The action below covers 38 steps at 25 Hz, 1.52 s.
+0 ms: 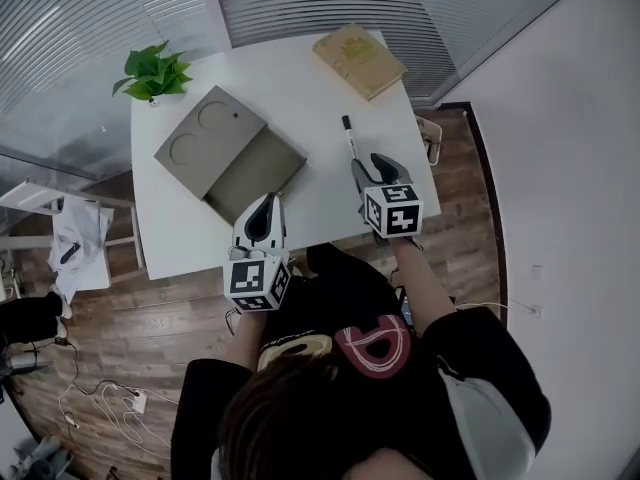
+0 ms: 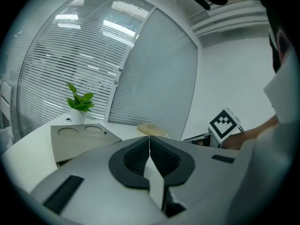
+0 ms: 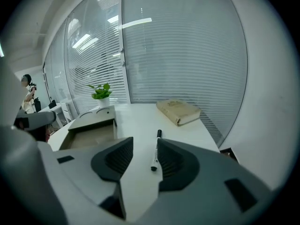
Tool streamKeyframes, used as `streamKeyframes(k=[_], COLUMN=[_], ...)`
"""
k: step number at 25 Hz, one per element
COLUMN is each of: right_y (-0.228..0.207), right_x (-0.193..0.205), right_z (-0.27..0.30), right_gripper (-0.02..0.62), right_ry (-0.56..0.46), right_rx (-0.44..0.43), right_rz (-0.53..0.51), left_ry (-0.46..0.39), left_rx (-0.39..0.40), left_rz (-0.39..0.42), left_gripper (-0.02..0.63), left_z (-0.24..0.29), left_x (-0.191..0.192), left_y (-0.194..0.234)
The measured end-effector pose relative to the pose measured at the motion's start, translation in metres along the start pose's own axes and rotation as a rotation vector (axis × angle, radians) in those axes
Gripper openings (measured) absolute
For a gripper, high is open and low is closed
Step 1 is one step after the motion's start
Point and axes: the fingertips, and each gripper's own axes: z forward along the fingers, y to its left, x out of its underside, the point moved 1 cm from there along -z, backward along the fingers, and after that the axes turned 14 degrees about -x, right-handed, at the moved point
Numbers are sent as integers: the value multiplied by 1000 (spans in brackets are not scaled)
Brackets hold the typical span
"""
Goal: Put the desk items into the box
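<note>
White table point(image 1: 300, 88): right gripper point(image 3: 145, 146) tilted down, jaws apart, pen point(image 3: 156, 149) lying on the tabletop just ahead, ungripped. Left gripper point(image 2: 149, 142) near level, jaws together, empty, beside open box point(image 1: 230, 153). Window blinds point(image 1: 100, 18) behind.

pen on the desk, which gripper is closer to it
Right. The right gripper sits just short of the pen, at its near end, jaws apart; the left gripper is farther off, by the open box.
</note>
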Motion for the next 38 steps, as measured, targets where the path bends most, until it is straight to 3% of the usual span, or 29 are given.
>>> streamKeyframes(k=[11,18,24,38], right_y=[-46,-54,-54,-62], right_x=[21,32,36,44], right_z=[61,85,96,99], right_gripper=[167,153,143,113], right_ry=[167,244,266,297], right_rx=[-18,-30,3,9], right_rz=[16,30,54,80], left_ry=[1,13,-15,-15], left_rx=[-128,-207,-191,-257], left_rz=[-31,-37,-83,-72], left_gripper=[18,18,20,19], left_z=[19,16,6,1], left_x=[1,4,4,3], left_y=[4,14,17,28])
